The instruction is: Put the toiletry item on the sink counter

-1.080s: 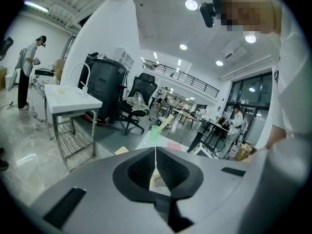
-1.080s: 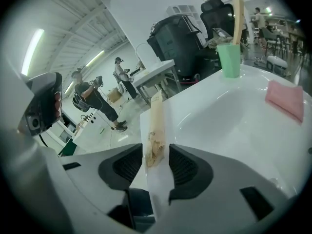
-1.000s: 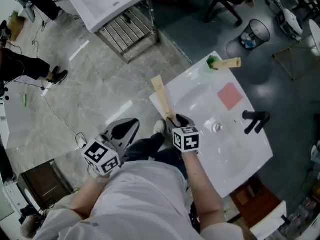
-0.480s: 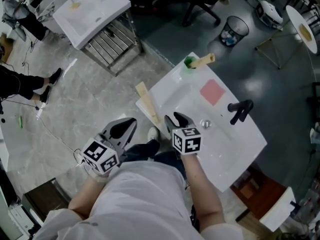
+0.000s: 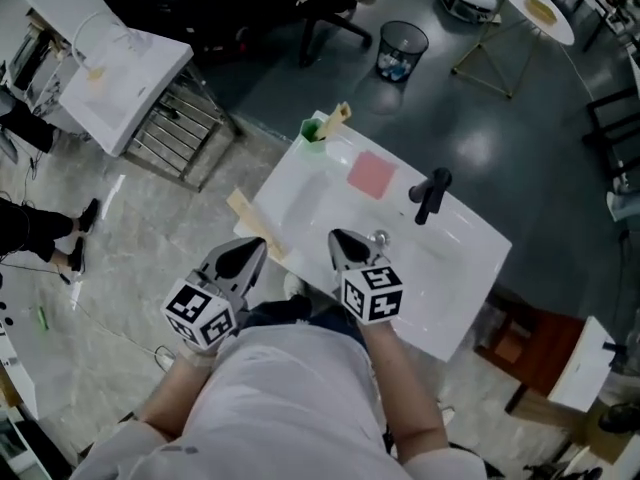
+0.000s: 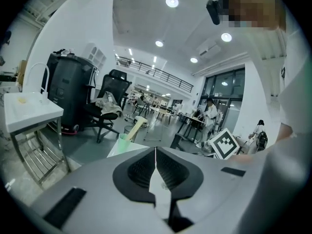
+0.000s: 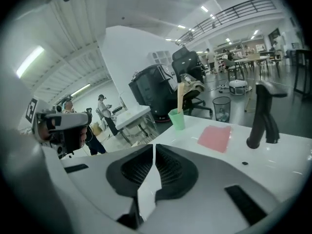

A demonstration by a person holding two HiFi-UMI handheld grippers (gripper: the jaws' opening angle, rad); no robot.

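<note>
Quick look at where you're at: both grippers are hovering over the near side of the white sink counter [image 5: 462, 268], roughly side by side and well apart from each other.

Your left gripper [image 5: 257, 245] has its jaws closed, tips meeting, with nothing between them in the left gripper view. It sits just off the counter's left edge, right next to the long beige box [image 5: 252, 224].

Your right gripper [image 5: 338, 238] is the same deal: jaws pressed together and empty in the right gripper view. In the head view it hangs over the near rim of the basin, with the drain [image 5: 380, 236] just beyond its tips.

The toiletry item, that beige box, lies flat along the counter's left edge. Neither gripper is on it. From the head view I can't tell whether all of it is on the counter or part of it hangs over the edge.

Other stuff on the counter:
- 1 green cup [image 5: 314, 130] at the far left corner, with a pale stick-shaped thing [image 5: 336, 118] standing tilted in it
- 1 pink square pad [image 5: 372, 173] lying flat behind the basin
- 1 black faucet [image 5: 430, 196] to the right of the pad

A wire trash bin [image 5: 402, 48] stands on the floor past the counter.
</note>
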